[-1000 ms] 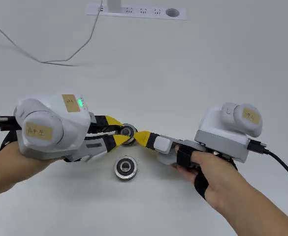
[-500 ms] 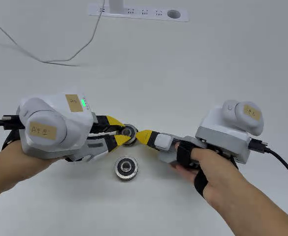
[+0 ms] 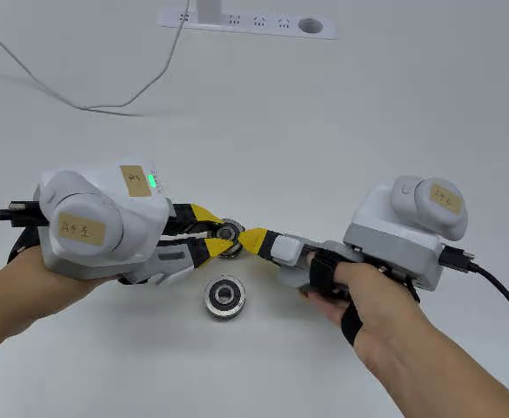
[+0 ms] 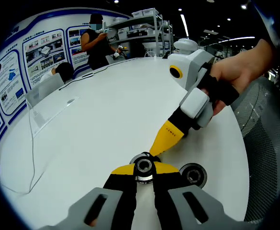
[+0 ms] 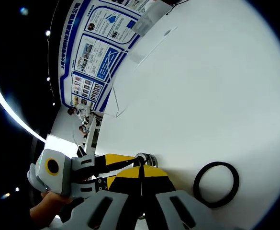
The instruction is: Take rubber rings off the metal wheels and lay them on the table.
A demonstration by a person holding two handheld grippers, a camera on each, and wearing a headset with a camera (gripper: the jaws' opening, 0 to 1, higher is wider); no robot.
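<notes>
At the white table (image 3: 324,113), left gripper (image 3: 217,233) grasps a metal wheel (image 3: 230,232); right gripper's (image 3: 252,241) fingers pressed together.

Yellow-tipped left claw (image 4: 144,168), silver wheel (image 3: 226,232), black ring (image 5: 216,184), white table (image 3: 324,131)

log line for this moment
left gripper: shut on metal wheel | right gripper: shut, tips at that wheel's rim | second wheel: on table | loose rubber ring: on table
</notes>
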